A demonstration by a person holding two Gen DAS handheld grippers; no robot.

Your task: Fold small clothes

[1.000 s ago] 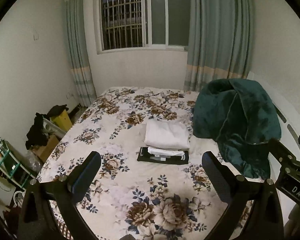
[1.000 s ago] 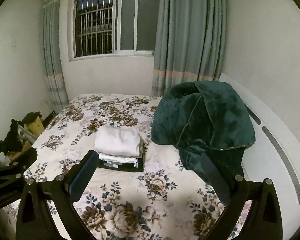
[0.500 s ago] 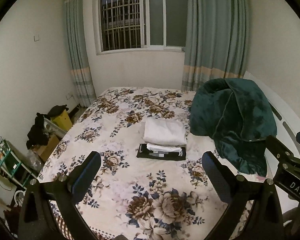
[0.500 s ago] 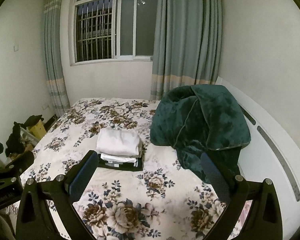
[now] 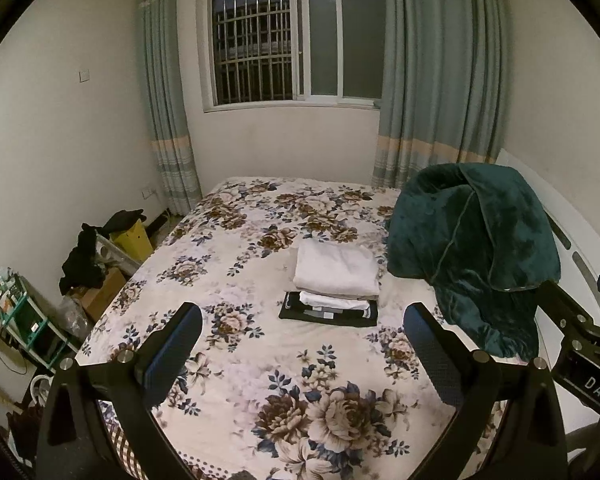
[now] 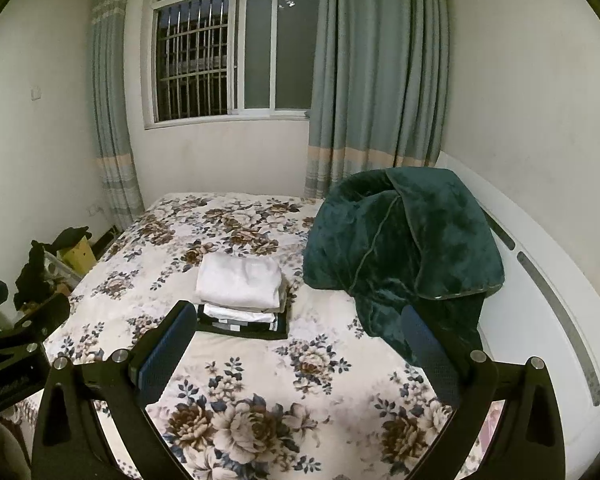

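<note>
Clothes lie folded in a stack mid-bed, straight ahead of us and well beyond both grippers. We hold the left gripper and the right gripper wide apart and empty above the bed's near end. From the left the stack sits almost centred; from the right it lies left of centre. Its long axis runs across our view. Open floral sheet surrounds it, except the green blanket heaped just right.

Both wrist views look from above the bed's foot toward the window — sharing it
</note>
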